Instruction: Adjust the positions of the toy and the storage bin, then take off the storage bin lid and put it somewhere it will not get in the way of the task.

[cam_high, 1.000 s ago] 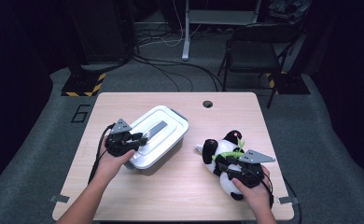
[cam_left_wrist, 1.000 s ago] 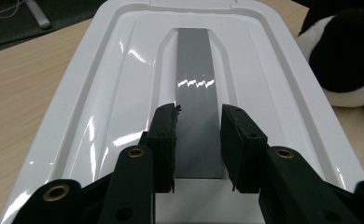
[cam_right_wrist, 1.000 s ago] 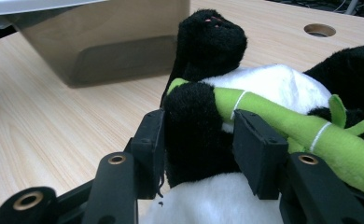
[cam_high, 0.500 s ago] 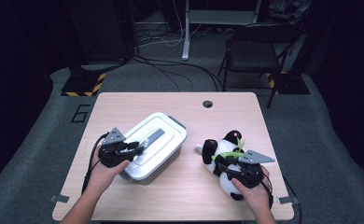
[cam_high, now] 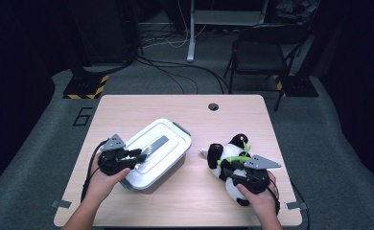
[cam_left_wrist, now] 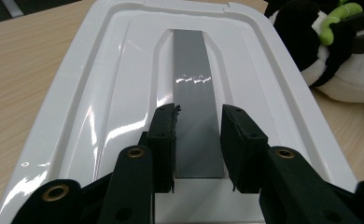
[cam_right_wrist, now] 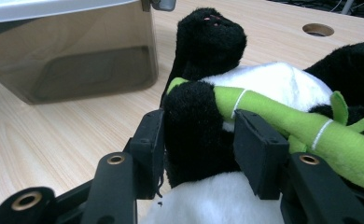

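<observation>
A soft black-and-white plush panda (cam_high: pixel 230 160) with a bright green stitched bamboo stalk (cam_right_wrist: pixel 292 122) across its white belly lies on the right side of the pale wooden table (cam_high: pixel 194 108). The right gripper (cam_right_wrist: pixel 199 135) is clamped on one of its black limbs. To the left sits a glossy white-lidded, smoky translucent plastic box (cam_high: pixel 154 153); the left gripper (cam_left_wrist: pixel 199 135) has its jaws pressed on the lid's grey strip handle (cam_left_wrist: pixel 194 93).
</observation>
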Action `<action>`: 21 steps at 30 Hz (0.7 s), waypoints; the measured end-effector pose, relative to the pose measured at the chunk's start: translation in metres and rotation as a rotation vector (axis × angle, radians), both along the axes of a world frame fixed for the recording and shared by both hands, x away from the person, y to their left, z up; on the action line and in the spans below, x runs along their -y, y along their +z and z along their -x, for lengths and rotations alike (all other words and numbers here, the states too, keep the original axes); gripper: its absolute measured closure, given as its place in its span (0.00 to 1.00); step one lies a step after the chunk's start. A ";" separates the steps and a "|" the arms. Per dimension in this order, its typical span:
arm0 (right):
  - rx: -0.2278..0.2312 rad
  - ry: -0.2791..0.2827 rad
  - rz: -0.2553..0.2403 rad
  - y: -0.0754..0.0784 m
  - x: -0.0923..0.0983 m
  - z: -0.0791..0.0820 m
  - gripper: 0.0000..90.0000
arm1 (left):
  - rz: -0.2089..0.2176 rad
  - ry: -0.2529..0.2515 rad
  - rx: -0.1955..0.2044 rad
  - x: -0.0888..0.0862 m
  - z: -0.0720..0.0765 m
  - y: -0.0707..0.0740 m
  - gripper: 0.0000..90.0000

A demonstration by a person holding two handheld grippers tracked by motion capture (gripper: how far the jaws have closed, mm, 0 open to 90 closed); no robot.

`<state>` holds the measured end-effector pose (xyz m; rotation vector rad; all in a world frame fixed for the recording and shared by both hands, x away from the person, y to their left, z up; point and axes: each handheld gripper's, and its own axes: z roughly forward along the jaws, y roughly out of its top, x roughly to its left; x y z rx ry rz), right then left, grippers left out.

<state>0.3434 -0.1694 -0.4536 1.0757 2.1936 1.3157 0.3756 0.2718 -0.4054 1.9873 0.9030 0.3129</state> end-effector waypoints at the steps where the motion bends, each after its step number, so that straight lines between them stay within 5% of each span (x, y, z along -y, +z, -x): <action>1: 0.002 -0.002 0.003 0.000 -0.001 0.000 0.59 | 0.008 0.004 -0.001 0.000 -0.001 0.000 0.73; 6: 0.005 -0.001 0.009 0.000 -0.001 0.001 0.58 | 0.042 -0.012 -0.003 0.001 -0.005 0.002 0.61; 21: 0.008 -0.003 0.008 -0.002 -0.001 0.003 0.57 | -0.056 -0.042 0.018 0.024 -0.014 0.011 0.60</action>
